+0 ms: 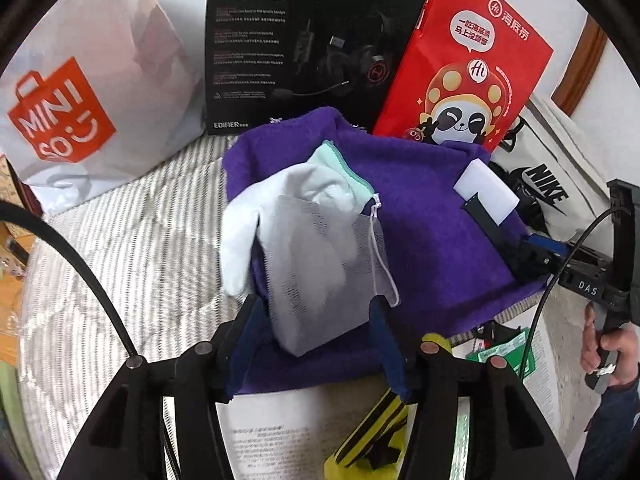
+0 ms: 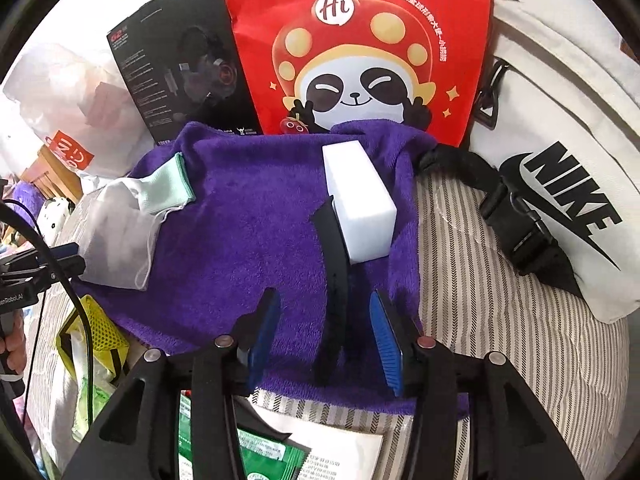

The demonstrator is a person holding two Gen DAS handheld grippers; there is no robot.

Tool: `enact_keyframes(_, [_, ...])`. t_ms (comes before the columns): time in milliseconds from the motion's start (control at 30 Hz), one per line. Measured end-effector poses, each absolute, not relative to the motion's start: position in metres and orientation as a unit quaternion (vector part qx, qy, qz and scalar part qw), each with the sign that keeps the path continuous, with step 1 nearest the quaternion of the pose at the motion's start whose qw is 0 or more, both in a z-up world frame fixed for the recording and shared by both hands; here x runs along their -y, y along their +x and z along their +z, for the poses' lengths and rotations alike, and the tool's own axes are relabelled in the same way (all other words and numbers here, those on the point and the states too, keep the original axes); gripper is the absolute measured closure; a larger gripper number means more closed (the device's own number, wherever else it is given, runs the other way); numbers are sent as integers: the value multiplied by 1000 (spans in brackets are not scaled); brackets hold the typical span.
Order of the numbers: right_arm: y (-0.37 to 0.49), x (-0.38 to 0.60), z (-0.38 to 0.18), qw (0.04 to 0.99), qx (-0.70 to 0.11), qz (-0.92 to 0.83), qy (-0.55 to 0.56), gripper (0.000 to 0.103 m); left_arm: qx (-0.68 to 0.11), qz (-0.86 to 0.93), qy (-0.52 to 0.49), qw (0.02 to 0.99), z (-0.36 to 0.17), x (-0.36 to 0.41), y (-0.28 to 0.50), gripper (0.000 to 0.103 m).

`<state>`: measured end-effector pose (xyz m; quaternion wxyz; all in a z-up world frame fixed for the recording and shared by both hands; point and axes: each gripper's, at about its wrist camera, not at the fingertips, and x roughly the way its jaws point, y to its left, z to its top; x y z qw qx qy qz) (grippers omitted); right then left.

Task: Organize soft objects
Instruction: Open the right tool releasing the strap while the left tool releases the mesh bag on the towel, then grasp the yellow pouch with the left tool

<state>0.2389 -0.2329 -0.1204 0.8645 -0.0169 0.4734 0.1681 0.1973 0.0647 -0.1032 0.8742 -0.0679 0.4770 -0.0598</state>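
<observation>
Releasing looks like the step in hand: the left tool (image 1: 316,320) stands spread around the mesh pouch (image 1: 320,264), pads clear of it, and the right tool (image 2: 324,336) spread astride the dark strap (image 2: 334,264). Both lie on the purple towel (image 2: 248,208), a white sponge (image 2: 360,208) beyond. Next, I judge, comes backing off cleanly.

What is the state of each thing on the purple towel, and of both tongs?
Purple towel: spread flat on the bed.
Mesh pouch: lying flat, sock sticking out.
White sponge block: lying on the towel.
Black strap: lying beside the block.
Left tongs: open around the pouch.
Right tongs: open, strap between.
</observation>
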Motion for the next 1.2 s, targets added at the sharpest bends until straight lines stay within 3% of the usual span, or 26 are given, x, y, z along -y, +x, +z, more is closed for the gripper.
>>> enact_keyframes(267, [216, 235, -110, 868, -469, 161, -18, 56, -468, -50, -57, 881, -89, -69, 174, 46])
enact_keyframes(467, [184, 234, -100, 870, -467, 156, -33, 50, -466, -63, -52, 881, -88, -62, 155, 45])
enact_keyframes(933, [114, 239, -105, 859, -487, 157, -22, 47, -490, -104, -76, 862, -129, -59, 129, 47])
enact_keyframes(1000, [107, 240, -109, 854, -495, 161, -15, 47, -487, -108, -72, 863, -132, -56, 131, 49])
enact_keyframes(1100, [100, 244, -115, 850, -503, 159, -1, 47, -485, -119, -77, 863, -135, -53, 134, 65])
enact_keyframes(1200, [98, 246, -119, 846, -510, 157, 7, 47, -484, -134, -94, 860, -137, -52, 135, 67])
